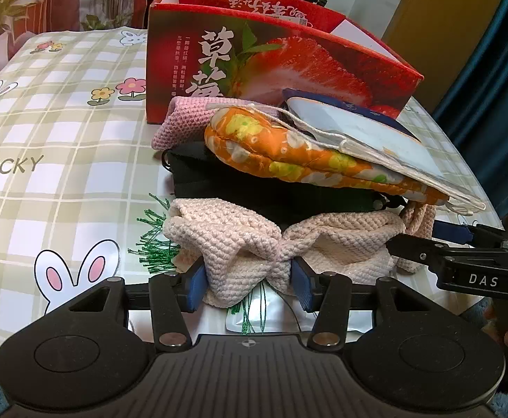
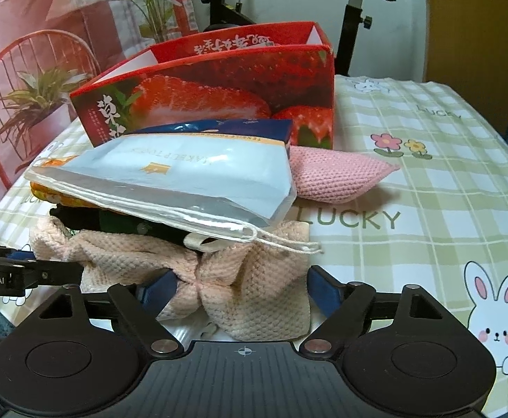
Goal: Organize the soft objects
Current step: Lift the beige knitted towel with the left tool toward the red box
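A pile of soft things lies on the table. At the bottom is a cream knitted cloth point(image 1: 240, 240), also in the right wrist view point(image 2: 250, 278). On it lie a black item point(image 1: 240, 188), an orange flowered pouch point(image 1: 289, 153), a pale blue drawstring bag point(image 2: 184, 170) and a pink knitted piece point(image 2: 337, 174). My left gripper point(image 1: 248, 280) is shut on a bunched fold of the cream cloth. My right gripper point(image 2: 241, 287) is shut on another fold of the same cloth; it shows at the right of the left wrist view point(image 1: 463, 254).
A red strawberry-printed cardboard box point(image 1: 275, 66) stands open behind the pile, also in the right wrist view point(image 2: 226, 94). The table wears a green checked cloth with rabbits point(image 2: 428, 209). Green thread fringe point(image 1: 156, 233) pokes out at the pile's left. An exercise bike frame point(image 2: 358, 10) stands beyond.
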`<state>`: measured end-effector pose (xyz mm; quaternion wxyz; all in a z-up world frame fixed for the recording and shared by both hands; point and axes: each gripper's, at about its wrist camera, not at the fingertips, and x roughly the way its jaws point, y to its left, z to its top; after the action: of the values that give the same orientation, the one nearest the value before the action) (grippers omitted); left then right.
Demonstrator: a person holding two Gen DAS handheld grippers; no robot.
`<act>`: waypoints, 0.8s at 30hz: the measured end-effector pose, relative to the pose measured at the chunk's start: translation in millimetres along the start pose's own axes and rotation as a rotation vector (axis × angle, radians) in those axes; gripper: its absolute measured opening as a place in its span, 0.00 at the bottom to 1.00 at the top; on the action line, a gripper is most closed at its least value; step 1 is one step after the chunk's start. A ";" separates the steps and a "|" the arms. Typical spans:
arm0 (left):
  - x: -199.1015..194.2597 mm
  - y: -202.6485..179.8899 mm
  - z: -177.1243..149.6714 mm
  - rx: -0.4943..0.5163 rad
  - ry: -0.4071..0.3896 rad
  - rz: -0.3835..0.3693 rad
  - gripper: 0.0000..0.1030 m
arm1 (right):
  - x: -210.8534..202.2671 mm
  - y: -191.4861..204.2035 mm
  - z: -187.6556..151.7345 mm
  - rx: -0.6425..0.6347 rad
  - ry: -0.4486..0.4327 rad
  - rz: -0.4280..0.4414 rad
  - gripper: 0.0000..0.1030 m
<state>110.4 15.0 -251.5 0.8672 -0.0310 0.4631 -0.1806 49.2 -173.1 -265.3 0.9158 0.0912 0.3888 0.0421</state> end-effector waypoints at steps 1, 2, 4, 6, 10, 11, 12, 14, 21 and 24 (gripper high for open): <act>0.0 0.1 -0.1 0.000 0.000 0.000 0.52 | 1.1 -1.0 -0.3 0.007 0.003 0.007 0.77; 0.2 0.2 0.0 0.000 0.000 0.000 0.52 | 2.5 -2.8 -0.6 0.017 0.005 0.022 0.75; 0.1 0.4 -0.1 0.000 -0.001 0.000 0.52 | 4.7 -4.2 -0.9 0.029 0.012 0.050 0.69; -0.2 -0.1 -0.7 0.000 -0.001 0.000 0.52 | 4.5 -2.4 -1.1 0.024 0.013 0.076 0.56; 0.2 -0.2 -0.7 0.001 -0.002 -0.001 0.51 | 0.2 4.8 -2.1 -0.007 0.009 0.086 0.46; -0.2 -0.3 -0.6 0.001 -0.003 -0.002 0.49 | -1.2 5.8 -2.0 -0.010 0.008 0.086 0.43; -0.5 -0.2 -0.6 0.000 -0.005 -0.004 0.49 | -3.3 6.9 -1.5 -0.012 0.006 0.086 0.41; -2.2 0.3 -0.1 -0.004 -0.010 -0.008 0.45 | -9.6 8.7 0.1 -0.019 -0.004 0.093 0.40; -20.7 5.8 3.7 -0.036 -0.048 -0.032 0.44 | -33.9 18.7 6.4 -0.065 -0.039 0.125 0.39; -33.7 6.1 5.9 -0.038 -0.087 -0.042 0.44 | -46.7 19.8 11.3 -0.059 -0.073 0.147 0.40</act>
<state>99.9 31.5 -222.9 0.8819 -0.0649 0.4273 -0.1884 24.8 -162.1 -220.8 0.9261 0.0937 0.3462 0.1172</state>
